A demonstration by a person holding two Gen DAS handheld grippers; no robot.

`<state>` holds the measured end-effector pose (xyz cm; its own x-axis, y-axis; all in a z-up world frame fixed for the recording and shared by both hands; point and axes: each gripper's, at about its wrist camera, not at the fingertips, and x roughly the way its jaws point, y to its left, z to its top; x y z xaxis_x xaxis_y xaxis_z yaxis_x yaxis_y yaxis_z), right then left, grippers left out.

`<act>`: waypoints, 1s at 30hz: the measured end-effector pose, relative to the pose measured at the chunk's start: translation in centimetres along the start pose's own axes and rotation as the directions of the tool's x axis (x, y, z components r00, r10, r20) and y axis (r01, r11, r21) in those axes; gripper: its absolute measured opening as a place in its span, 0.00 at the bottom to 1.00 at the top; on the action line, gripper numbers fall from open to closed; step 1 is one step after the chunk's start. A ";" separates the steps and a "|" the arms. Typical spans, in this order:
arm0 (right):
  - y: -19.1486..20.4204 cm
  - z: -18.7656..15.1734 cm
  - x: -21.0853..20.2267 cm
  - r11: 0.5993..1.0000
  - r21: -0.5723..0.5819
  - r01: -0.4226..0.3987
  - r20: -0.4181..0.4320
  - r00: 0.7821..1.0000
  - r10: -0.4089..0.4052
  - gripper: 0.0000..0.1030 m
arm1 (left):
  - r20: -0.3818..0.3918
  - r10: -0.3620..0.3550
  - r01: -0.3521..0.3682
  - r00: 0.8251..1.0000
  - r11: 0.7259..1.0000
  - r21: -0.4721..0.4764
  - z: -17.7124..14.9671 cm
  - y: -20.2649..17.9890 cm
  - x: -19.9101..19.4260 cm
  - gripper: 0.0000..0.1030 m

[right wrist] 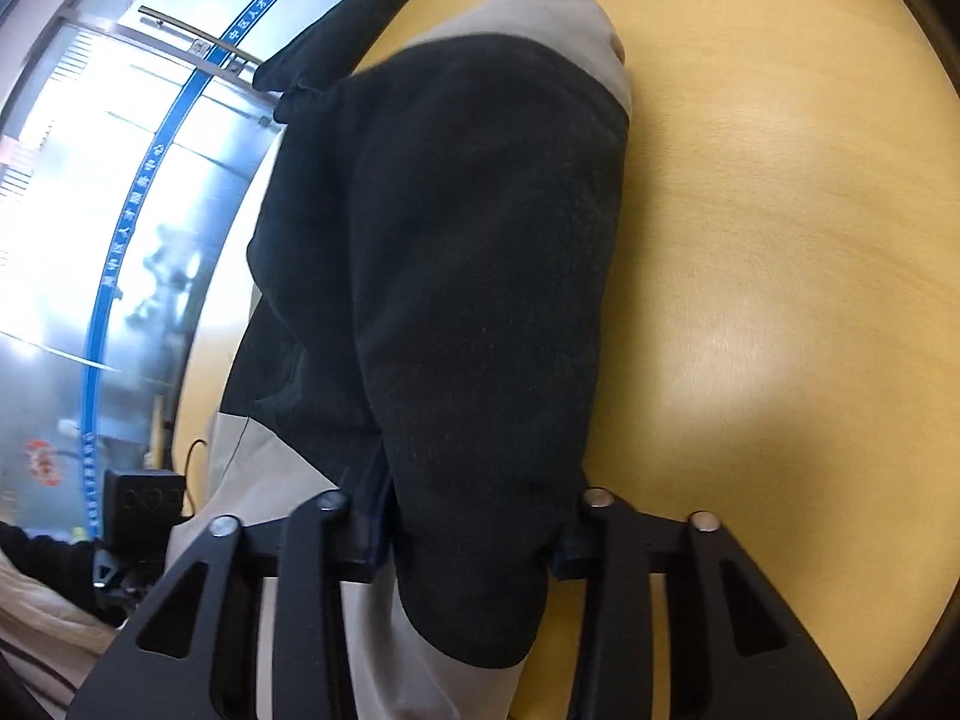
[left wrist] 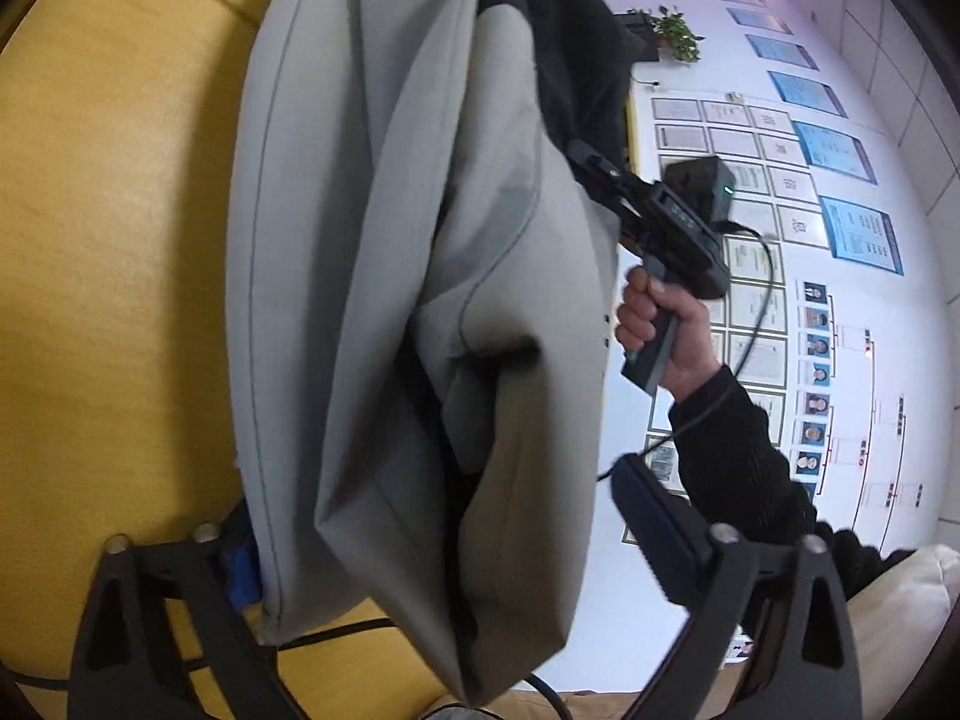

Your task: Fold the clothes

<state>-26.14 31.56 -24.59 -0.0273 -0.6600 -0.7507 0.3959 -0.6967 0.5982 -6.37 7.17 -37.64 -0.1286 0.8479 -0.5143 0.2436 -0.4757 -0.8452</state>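
A grey and black garment (left wrist: 420, 300) hangs lifted over the yellow wooden table (left wrist: 108, 240). In the left wrist view my left gripper (left wrist: 444, 546) has its fingers wide apart with grey folds lying between them; one pad (left wrist: 654, 528) is bare. The right gripper's body (left wrist: 672, 222), held in a hand, grips the garment's far black edge. In the right wrist view my right gripper (right wrist: 468, 546) is closed on a thick black fleece part (right wrist: 468, 300) of the garment, grey cloth (right wrist: 540, 6) beyond and below.
A wall with framed papers and blue posters (left wrist: 840, 150) stands past the table edge. A potted plant (left wrist: 678, 30) sits high up. Glass doors with a blue strip (right wrist: 120, 210) show left of the table (right wrist: 780, 240). Cables (left wrist: 336, 636) trail on the table.
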 end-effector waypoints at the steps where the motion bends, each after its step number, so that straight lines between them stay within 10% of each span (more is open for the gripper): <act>1: 0.9 -1.0 -0.5 1.000 -0.005 0.022 0.030 0.999 -0.022 0.25 | -0.012 0.030 -0.030 0.999 0.999 -0.019 -0.5 0.6 0.0 0.46; 10: 12.7 -8.9 -6.1 0.983 -0.120 0.142 0.249 0.962 -0.109 0.17 | 0.051 0.011 -0.014 0.999 0.998 0.069 -7.1 -2.5 -5.6 0.21; 19: 27.2 -9.2 -8.9 0.961 -0.274 0.043 0.381 0.922 0.068 0.16 | 0.299 0.024 -0.067 0.954 0.989 0.134 -13.5 -6.9 -21.8 0.21; 25: 36.9 -4.1 -3.8 0.950 -0.313 -0.024 0.415 0.896 0.159 0.17 | 0.432 0.086 -0.168 0.898 0.974 0.154 -10.3 -5.4 -33.9 0.21; 30: 40.4 4.4 8.4 0.962 -0.266 -0.066 0.408 0.896 0.175 0.17 | 0.460 0.167 -0.249 0.872 0.961 0.123 -1.6 1.7 -42.8 0.21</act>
<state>-14.41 -3.36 -5.47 -0.3296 -0.8278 -0.4541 0.6269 -0.5515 0.5503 1.09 -29.56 -16.78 -0.5132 0.5525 -0.6568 0.1482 -0.6967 -0.7019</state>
